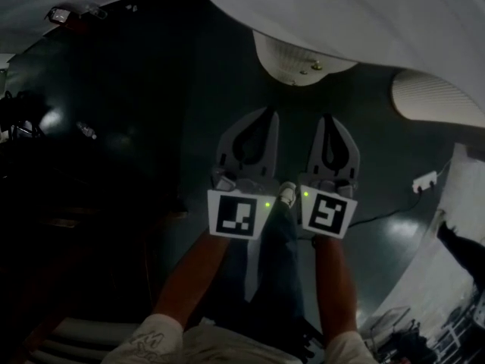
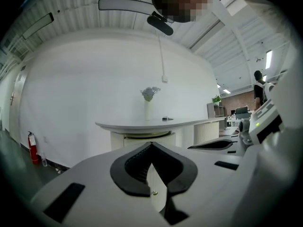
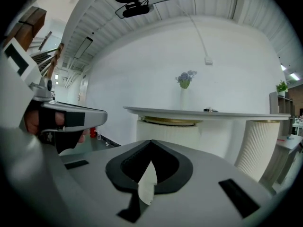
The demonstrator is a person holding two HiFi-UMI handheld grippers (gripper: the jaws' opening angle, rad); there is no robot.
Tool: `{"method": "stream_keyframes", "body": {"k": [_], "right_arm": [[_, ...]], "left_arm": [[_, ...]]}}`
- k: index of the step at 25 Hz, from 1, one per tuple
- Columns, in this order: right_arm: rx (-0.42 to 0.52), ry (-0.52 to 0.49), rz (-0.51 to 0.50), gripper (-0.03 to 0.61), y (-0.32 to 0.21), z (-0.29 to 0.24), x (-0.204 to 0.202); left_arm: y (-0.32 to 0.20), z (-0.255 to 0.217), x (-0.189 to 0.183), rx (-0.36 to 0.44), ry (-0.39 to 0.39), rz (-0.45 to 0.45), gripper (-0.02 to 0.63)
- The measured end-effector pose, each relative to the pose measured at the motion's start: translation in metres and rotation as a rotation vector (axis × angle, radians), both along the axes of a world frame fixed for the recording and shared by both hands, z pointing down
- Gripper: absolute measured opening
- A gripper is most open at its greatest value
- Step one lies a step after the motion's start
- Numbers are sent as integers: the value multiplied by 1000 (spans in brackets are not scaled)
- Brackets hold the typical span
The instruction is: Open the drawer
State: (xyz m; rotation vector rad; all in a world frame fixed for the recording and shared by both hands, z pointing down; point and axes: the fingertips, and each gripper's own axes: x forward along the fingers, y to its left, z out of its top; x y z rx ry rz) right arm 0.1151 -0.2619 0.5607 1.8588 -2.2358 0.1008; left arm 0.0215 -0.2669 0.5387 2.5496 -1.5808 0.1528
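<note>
Both tools are held side by side, near the bench and pointing at it, close to level. The left hand-held gripper (image 1: 269, 114) has its jaws together with nothing between them, the dark pads meeting at the tip in its own view (image 2: 151, 144). The right hand-held gripper (image 1: 328, 120) is likewise closed and empty (image 3: 151, 142). Neither touches the bench.

The bench (image 2: 142, 124) is white with a thin round top on a drum-shaped pedestal (image 1: 303, 59). A vase (image 2: 149, 100) of flowers stands on the top, with a small dark thing (image 2: 165, 119) just beside it. Under the top, facing the left tool, is a flat white panel (image 2: 120, 139). The drawer would sit there, but I cannot tell for sure that the panel is its front. A ribbed column (image 3: 258, 145) stands to the right of the pedestal. The floor (image 1: 136, 127) in front of the bench is dark and glossy.
</note>
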Motion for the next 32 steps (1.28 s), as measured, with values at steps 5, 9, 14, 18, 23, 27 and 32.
{"method": "stream_keyframes", "body": {"k": [5,9,14,18,23,27,32], "right_arm": [[-24,-6,33,5,-15,39,12],[-46,-23,48,6,-31,62,14],[-76,-40,52,39,-58,78,17],[-99,-48,60,111,-79,88,18],[-110,-32,61,123,-100,97,14],[-127,-32,76,124,-111,105,11],[-135,-43,94,124,-117,111,13]], "left_arm": [[-5,25,6,-4,2,-12,2],[-6,41,4,-17,-12,-12,2],[-10,49,6,-21,-23,-11,2],[-14,52,4,-37,-17,-23,2],[-19,51,0,-31,-14,-32,2],[-20,55,-4,-40,-19,-30,2],[-19,63,-10,-59,-31,-29,2]]}}
